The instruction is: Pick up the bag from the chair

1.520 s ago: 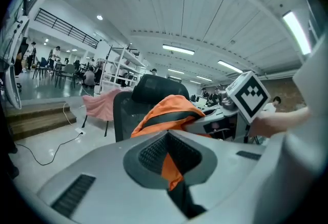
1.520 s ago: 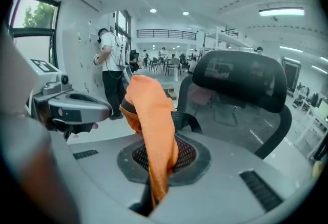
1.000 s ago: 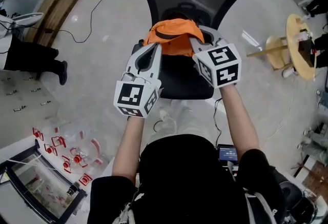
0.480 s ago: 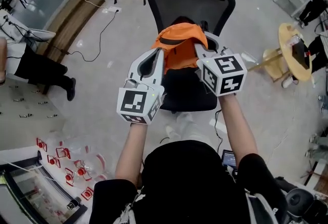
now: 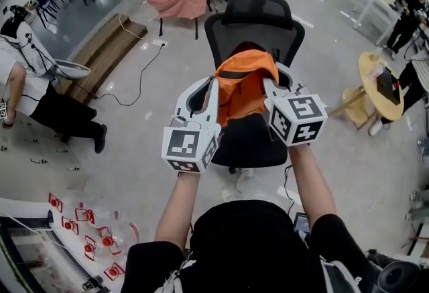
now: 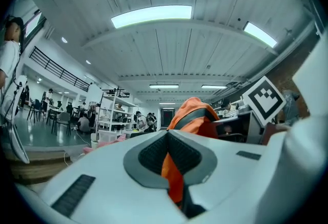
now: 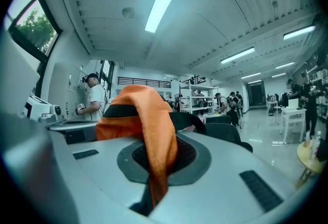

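Orange fabric bag (image 5: 242, 86) hanging above the seat of the black office chair (image 5: 253, 25), in front of its backrest and apparently clear of the cushion. The left gripper (image 5: 214, 82) is pinched on the bag's upper edge on the chair's left side, and the right gripper (image 5: 269, 81) is pressed together on cloth at the opposite edge. The fabric folds limply over both sets of jaws, which suggests a soft, light, shapeless load. Thin cloth may slide out of a pinch, so a hemmed edge or the dark band looks like the surer hold.
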Demonstrator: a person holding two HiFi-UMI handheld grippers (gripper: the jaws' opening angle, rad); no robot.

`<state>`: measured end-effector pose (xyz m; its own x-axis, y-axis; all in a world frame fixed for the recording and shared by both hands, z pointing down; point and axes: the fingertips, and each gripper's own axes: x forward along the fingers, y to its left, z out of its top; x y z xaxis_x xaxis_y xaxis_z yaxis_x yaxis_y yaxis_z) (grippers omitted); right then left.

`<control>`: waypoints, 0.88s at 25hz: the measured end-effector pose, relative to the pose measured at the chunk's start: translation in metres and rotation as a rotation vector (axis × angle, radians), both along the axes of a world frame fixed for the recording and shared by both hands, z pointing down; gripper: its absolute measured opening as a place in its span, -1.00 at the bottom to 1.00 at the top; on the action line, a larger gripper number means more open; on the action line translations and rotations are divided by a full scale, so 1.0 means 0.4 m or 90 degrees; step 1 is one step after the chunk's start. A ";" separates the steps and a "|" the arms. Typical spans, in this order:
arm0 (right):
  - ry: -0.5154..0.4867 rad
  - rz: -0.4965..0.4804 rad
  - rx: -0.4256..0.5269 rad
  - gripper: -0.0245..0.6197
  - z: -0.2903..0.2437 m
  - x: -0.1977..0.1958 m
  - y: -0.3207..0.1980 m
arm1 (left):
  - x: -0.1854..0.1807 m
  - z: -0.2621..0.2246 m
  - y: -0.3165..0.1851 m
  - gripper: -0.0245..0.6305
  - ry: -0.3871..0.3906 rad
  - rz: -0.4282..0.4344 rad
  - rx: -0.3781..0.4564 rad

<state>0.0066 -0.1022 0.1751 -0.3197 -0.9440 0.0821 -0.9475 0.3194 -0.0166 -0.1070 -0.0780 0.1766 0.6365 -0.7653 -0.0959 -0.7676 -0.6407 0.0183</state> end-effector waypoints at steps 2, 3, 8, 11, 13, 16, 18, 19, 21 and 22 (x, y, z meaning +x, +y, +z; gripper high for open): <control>-0.008 0.005 0.007 -0.91 -0.011 -0.003 0.022 | -0.005 -0.013 0.013 -0.90 0.003 0.002 0.004; -0.009 0.007 0.012 -0.91 -0.016 -0.004 0.031 | -0.006 -0.018 0.019 -0.90 0.004 0.003 0.007; -0.015 0.010 0.027 -0.91 -0.040 0.001 0.072 | 0.002 -0.044 0.056 -0.90 0.003 0.007 0.024; -0.013 0.012 0.035 -0.91 -0.055 0.010 0.085 | 0.013 -0.062 0.070 -0.90 0.001 0.010 0.034; -0.013 0.009 0.039 -0.91 -0.058 0.021 0.095 | 0.025 -0.071 0.082 -0.90 -0.002 0.007 0.043; -0.012 0.004 0.045 -0.91 -0.065 0.043 0.122 | 0.050 -0.076 0.106 -0.90 -0.004 0.002 0.048; -0.011 0.000 0.051 -0.91 -0.073 0.057 0.142 | 0.065 -0.082 0.124 -0.90 -0.002 -0.002 0.046; -0.010 -0.002 0.053 -0.91 -0.079 0.065 0.152 | 0.072 -0.086 0.133 -0.90 -0.001 -0.004 0.045; -0.006 -0.006 0.059 -0.91 -0.092 0.081 0.170 | 0.089 -0.098 0.152 -0.90 0.000 -0.008 0.048; -0.005 -0.009 0.060 -0.91 -0.098 0.091 0.181 | 0.099 -0.104 0.164 -0.90 0.000 -0.010 0.050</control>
<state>0.0429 -0.0299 0.1358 -0.3327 -0.9430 -0.0096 -0.9430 0.3326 0.0076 -0.0673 -0.0126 0.1352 0.6251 -0.7649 -0.1556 -0.7771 -0.6286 -0.0315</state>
